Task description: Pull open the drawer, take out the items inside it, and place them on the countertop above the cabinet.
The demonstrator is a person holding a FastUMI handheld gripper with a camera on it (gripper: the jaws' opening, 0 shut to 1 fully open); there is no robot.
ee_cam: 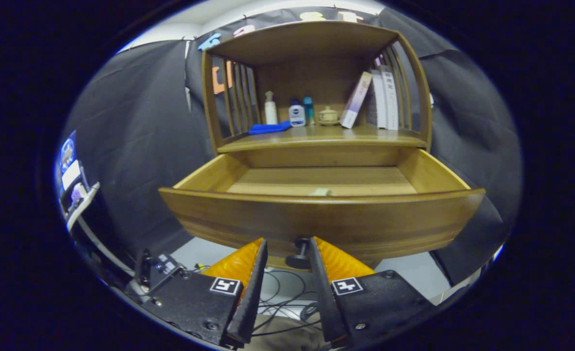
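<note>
The jaws (pixel 287 251) sat nearest the camera, parted by a narrow gap and holding nothing. The drawer's dark knob (pixel 300 252) stood between the two tips, closer to the right one; whether that tip touched it could not be told, and the left tip stood clear of it. Below the jaws, loose cables (pixel 282 297) lay on the pale floor.

Just past the tips rose the curved front panel of the drawer (pixel 321 219), which was pulled well out of the wooden cabinet (pixel 316 73). Its interior lay open to view above and beyond the jaws. A small pale item (pixel 320 192) rested on the drawer floor right behind the front panel, near its middle, almost directly ahead of the jaws and a little to the right; the panel's rim hid its lower part, so its kind could not be made out.

Beyond the drawer, the surface (pixel 326 138) of the cabinet carried a blue cloth (pixel 269 128) at the left, then a white pump bottle (pixel 270 108), a small white bottle with a blue cap (pixel 297 113), a slim blue bottle (pixel 309 110), a little lidded pot (pixel 328 116), and leaning books (pixel 377 100) at the right.
</note>
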